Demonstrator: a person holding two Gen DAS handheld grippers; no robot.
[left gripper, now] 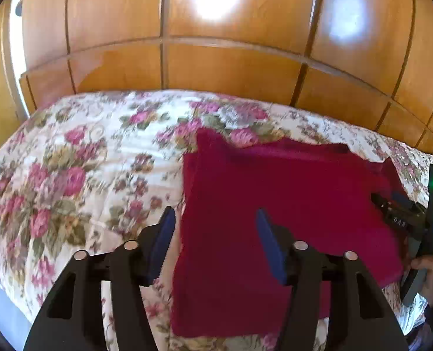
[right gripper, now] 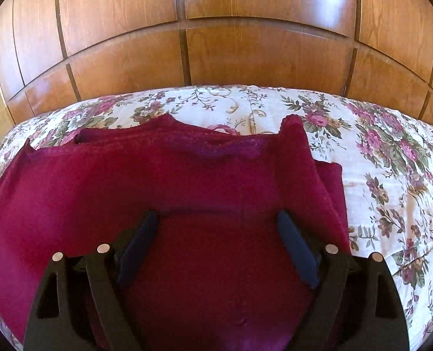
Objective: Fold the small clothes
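A dark red garment [left gripper: 289, 204] lies spread flat on the flowered bedspread [left gripper: 70, 175]. My left gripper [left gripper: 216, 219] is open and empty, hovering over the garment's left edge. The right gripper [left gripper: 392, 204] shows at the right edge of the left wrist view, over the garment's right side, held by a hand. In the right wrist view the garment [right gripper: 157, 175] fills the lower frame, with a folded layer along its right side. My right gripper [right gripper: 217, 219] is open and empty, low over the cloth.
A wooden panelled wardrobe [left gripper: 216, 58] stands right behind the bed [right gripper: 392, 175]. The bedspread stretches bare to the left of the garment in the left wrist view and to its right in the right wrist view.
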